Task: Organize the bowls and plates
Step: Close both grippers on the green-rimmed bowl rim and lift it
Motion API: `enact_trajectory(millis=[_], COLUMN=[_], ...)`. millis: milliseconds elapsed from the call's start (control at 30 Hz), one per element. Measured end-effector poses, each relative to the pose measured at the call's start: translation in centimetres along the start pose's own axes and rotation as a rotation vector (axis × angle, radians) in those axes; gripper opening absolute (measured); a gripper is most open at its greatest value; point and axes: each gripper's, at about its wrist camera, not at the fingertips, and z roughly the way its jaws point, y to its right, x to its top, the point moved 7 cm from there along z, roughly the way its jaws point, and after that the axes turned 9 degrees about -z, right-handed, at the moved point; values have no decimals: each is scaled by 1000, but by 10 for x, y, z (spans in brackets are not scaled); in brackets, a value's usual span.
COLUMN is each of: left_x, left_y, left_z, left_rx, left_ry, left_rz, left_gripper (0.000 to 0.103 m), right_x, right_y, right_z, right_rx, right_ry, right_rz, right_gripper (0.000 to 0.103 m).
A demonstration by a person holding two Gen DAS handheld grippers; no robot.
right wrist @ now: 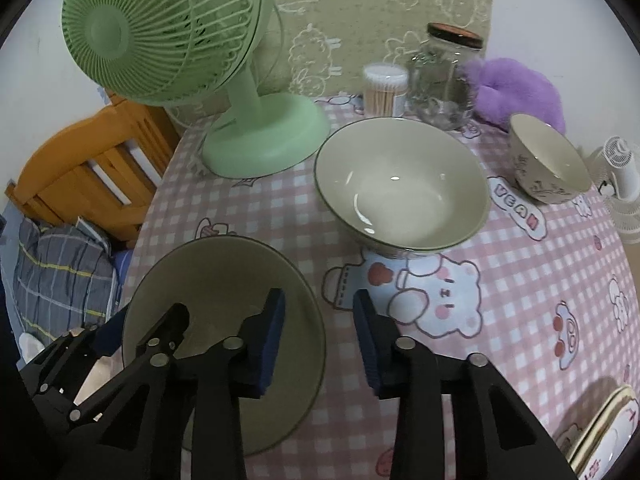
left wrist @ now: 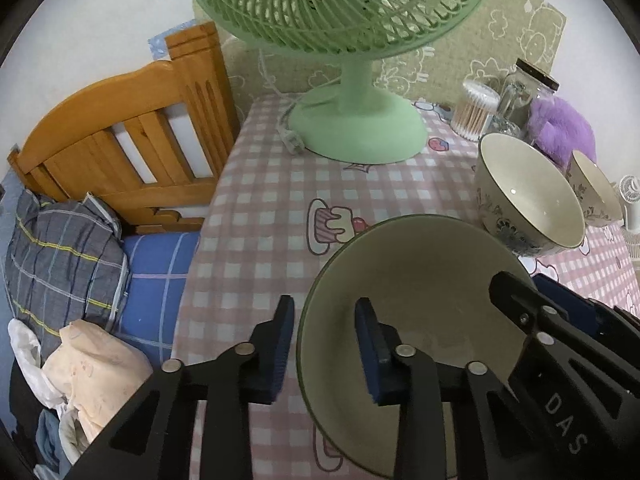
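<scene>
A pale green bowl (left wrist: 420, 280) (right wrist: 224, 276) sits at the near left of the pink checked table. My left gripper (left wrist: 326, 344) is open, its fingers straddling the bowl's left rim. My right gripper (right wrist: 320, 332) is open, its fingers straddling the same bowl's right rim; one of its fingers (left wrist: 516, 300) shows inside the bowl in the left wrist view. A larger cream bowl (right wrist: 400, 184) (left wrist: 528, 196) with a blue floral outside stands further back. A small floral bowl (right wrist: 548, 160) (left wrist: 596, 188) stands to its right.
A green desk fan (right wrist: 224, 80) (left wrist: 352, 60) stands at the back left. A cotton swab box (right wrist: 384, 88), a glass jar (right wrist: 444, 76) and a purple plush (right wrist: 516, 88) line the back. A small white fan (right wrist: 620, 180) is at right. Plates (right wrist: 608, 432) show at the near right. A bed (left wrist: 100, 200) lies left of the table.
</scene>
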Motion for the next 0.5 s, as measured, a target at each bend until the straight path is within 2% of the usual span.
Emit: enact_trajectory(millis=[100,500], left_x=[0,-3], left_y=[0,2], left_z=[4,-2], left_rx=[-5,-7], left_ry=[-11,-26], left_rz=[1,19], left_gripper=[22,21], right_x=[1,-1], right_y=[-2,-4], right_z=[6,2], right_rx=[12,-8], right_ry=[-9,-20], right_rz=[-3,-10], right_gripper=[21,21])
